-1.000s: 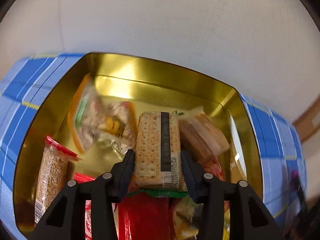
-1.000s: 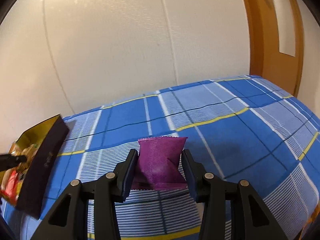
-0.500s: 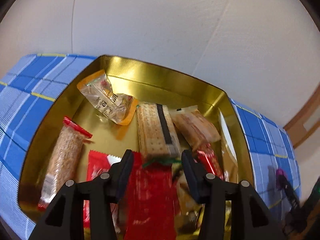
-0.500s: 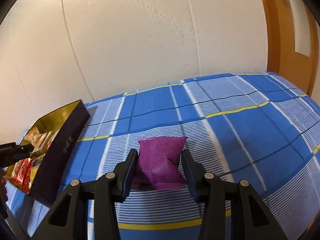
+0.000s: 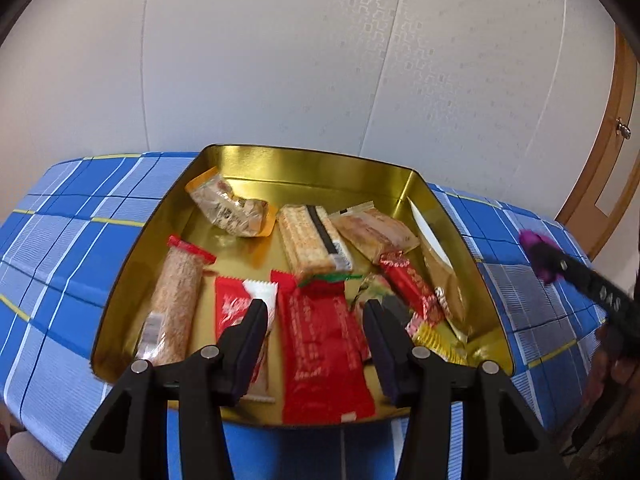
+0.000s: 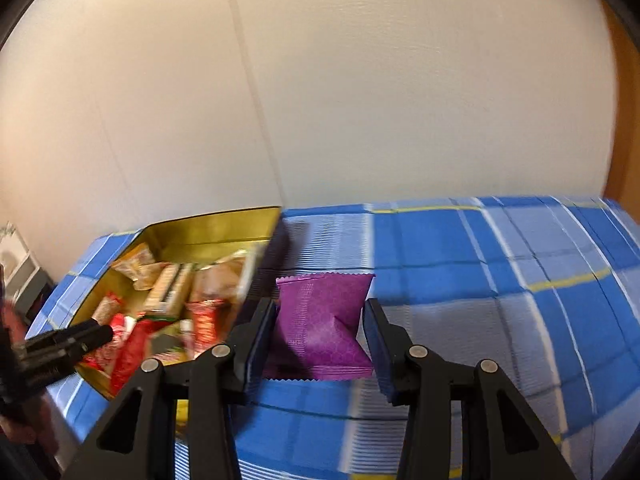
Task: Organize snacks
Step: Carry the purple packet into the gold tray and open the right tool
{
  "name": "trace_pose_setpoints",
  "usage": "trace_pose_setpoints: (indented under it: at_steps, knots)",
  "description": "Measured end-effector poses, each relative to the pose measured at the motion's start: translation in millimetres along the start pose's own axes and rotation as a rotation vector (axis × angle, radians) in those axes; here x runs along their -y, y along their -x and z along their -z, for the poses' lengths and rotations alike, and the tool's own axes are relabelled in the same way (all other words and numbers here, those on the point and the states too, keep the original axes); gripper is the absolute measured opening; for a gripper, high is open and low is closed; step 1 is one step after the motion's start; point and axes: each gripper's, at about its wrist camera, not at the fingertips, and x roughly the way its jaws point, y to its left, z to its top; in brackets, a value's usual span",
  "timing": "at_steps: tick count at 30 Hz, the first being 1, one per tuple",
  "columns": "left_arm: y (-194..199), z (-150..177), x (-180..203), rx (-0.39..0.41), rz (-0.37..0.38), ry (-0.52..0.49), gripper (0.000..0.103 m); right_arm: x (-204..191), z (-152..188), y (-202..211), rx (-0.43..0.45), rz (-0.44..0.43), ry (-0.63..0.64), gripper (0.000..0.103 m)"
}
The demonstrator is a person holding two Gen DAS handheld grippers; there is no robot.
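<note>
A gold tin point(image 5: 312, 154) on the blue checked cloth holds several wrapped snacks. Among them are a cracker packet point(image 5: 310, 240), a long red packet point(image 5: 324, 344) and a sesame bar point(image 5: 176, 300). My left gripper point(image 5: 316, 320) hangs open above the tin's near end with nothing between its fingers. My right gripper point(image 6: 320, 320) is shut on a purple packet point(image 6: 324, 316), held above the cloth just right of the tin point(image 6: 208, 224). In the left wrist view that purple packet point(image 5: 536, 248) shows at the right.
The blue checked cloth point(image 6: 500, 280) stretches to the right of the tin. A pale wall stands close behind the table. A wooden door frame point(image 5: 600, 184) is at the far right. The table's front edge runs just below the tin.
The left gripper let go of the cracker packet, which now lies in the tin, and drew back. The right gripper carried the purple packet leftward until the tin is beside it.
</note>
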Motion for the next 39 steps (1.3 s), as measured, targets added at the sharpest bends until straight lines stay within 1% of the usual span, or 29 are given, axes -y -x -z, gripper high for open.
trace_pose_setpoints:
  at_steps: [7, 12, 16, 19, 23, 28, 30, 33, 35, 36, 37, 39]
  knots:
    - [7.4, 9.4, -6.9, 0.01, 0.002, -0.001, 0.05, -49.9, -23.3, -23.9, -0.053, -0.063, 0.106, 0.046]
    - [16.4, 10.9, -12.9, 0.028, -0.004, 0.017, 0.05, -78.9, -31.8, -51.4, -0.135, -0.075, 0.166, 0.046]
    - [18.3, 12.7, -15.3, 0.024, 0.002, 0.019, 0.05, -94.2, -36.5, -81.1, -0.232, -0.066, 0.186, 0.046]
    - [18.8, 13.9, -18.5, 0.014, 0.003, 0.025, 0.05, -100.9, -40.6, -99.8, -0.272, -0.044, 0.198, 0.046]
    - [22.3, 14.9, -21.6, 0.014, -0.002, 0.032, 0.05, -107.3, -46.8, -120.2, -0.318, -0.049, 0.185, 0.046]
    - [22.1, 15.4, -21.7, 0.002, -0.004, 0.03, 0.051, -120.3, -56.4, -141.9, -0.329, -0.022, 0.207, 0.046]
    - [22.2, 15.7, -21.4, -0.002, -0.014, 0.028, 0.051, -122.2, -60.5, -153.4, -0.343, -0.02, 0.181, 0.046]
    - [22.7, 16.2, -23.6, -0.009, -0.026, 0.031, 0.051, -120.3, -64.0, -165.5, -0.345, 0.01, 0.145, 0.047]
    - [23.6, 16.5, -26.1, -0.015, -0.042, 0.034, 0.051, -118.2, -65.7, -167.6, -0.344, 0.024, 0.137, 0.051]
    - [24.1, 16.7, -27.3, -0.016, -0.047, 0.035, 0.051, -116.8, -66.5, -165.5, -0.333, 0.03, 0.132, 0.056]
    - [24.8, 16.7, -29.0, -0.016, -0.057, 0.037, 0.051, -114.0, -66.3, -158.4, -0.31, 0.029, 0.12, 0.064]
    - [24.7, 16.9, -30.5, -0.02, -0.067, 0.04, 0.051, -108.7, -64.6, -145.2, -0.278, 0.003, 0.091, 0.067]
